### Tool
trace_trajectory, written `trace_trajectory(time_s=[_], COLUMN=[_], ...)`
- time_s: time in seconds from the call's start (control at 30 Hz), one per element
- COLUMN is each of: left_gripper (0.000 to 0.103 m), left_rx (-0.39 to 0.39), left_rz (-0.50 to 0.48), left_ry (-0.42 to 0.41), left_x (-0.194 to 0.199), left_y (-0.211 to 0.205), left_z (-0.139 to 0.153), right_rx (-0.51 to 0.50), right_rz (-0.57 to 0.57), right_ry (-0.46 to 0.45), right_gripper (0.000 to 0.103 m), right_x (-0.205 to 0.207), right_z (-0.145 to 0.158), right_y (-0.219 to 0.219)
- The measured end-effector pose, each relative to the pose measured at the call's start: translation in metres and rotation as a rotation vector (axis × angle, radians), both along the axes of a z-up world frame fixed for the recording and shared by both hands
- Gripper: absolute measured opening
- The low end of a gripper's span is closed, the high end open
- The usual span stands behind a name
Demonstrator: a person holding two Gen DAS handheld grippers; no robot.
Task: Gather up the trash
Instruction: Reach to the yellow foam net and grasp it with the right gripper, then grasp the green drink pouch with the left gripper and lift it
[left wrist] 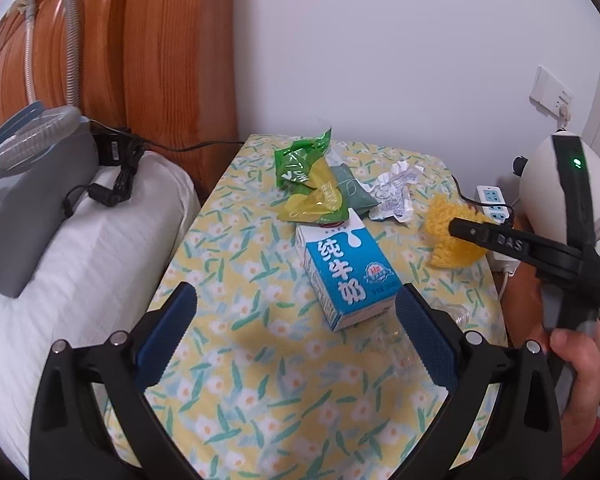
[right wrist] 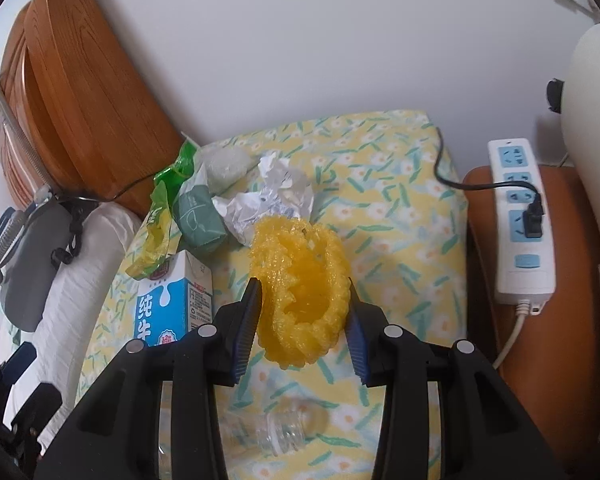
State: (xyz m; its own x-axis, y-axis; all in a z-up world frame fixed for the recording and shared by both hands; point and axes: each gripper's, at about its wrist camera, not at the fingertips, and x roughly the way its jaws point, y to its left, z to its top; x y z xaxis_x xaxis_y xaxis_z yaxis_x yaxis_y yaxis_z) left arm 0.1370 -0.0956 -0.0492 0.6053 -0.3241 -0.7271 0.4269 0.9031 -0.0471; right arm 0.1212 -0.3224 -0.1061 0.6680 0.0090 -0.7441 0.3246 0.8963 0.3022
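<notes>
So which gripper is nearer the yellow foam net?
Right. The right gripper has the yellow foam net between its fingers; the left gripper is off to the side, facing the milk carton.

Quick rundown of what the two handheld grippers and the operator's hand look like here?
Left gripper: black plastic frame, silver bolts, blue ribbed pads. Right gripper: same build; seen side-on it has a finger embossed "DAS", a white rounded housing and a green LED. Hand: pink cuff at the wrist.

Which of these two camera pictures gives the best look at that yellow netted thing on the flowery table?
The right wrist view. There the yellow foam net sits in the middle of the picture, whole, between the right gripper's blue pads, which touch its sides. In the left wrist view the net is off to the right, partly hidden behind that gripper's black finger.
</notes>
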Motion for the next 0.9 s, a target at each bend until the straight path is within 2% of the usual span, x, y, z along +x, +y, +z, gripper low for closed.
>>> trace_trajectory(time_s=[0.27,0.43,0.57,0.77,0.9], left_gripper=[0.095,0.094,0.093,0.080,0.062], left_rx=[-0.022,-0.061,-0.057,-0.013,-0.018], left_rz=[-0.034,-0.039,-0.019,-0.021,-0.021], left_ry=[0.071,0.206,0.264,0.274,0.296], left_x=[0.072,0.118,0.140,0.149,0.153], left_y=[-0.034,-0.054,-0.065,-0.076,-0.077], left_z=[-0.004,-0.023,-0.040,-0.051,-0.056], right_rx=[-0.005,-0.001,0.003,0.017,0.026], right_rz=[-0.015,-0.006,0.011,0.018,0.020], right_ry=[-0.024,-0.029,-0.035,-0.027,-0.026], right_gripper=[0.040,0.040,0.040,0.040,0.040], right_x=[-0.011,-0.013,-0.013,-0.010,-0.008], right_z=[0.001,-0.003,-0.010,-0.018,-0.019], right_y=[-0.008,-0.012,-0.014,-0.016,-0.016])
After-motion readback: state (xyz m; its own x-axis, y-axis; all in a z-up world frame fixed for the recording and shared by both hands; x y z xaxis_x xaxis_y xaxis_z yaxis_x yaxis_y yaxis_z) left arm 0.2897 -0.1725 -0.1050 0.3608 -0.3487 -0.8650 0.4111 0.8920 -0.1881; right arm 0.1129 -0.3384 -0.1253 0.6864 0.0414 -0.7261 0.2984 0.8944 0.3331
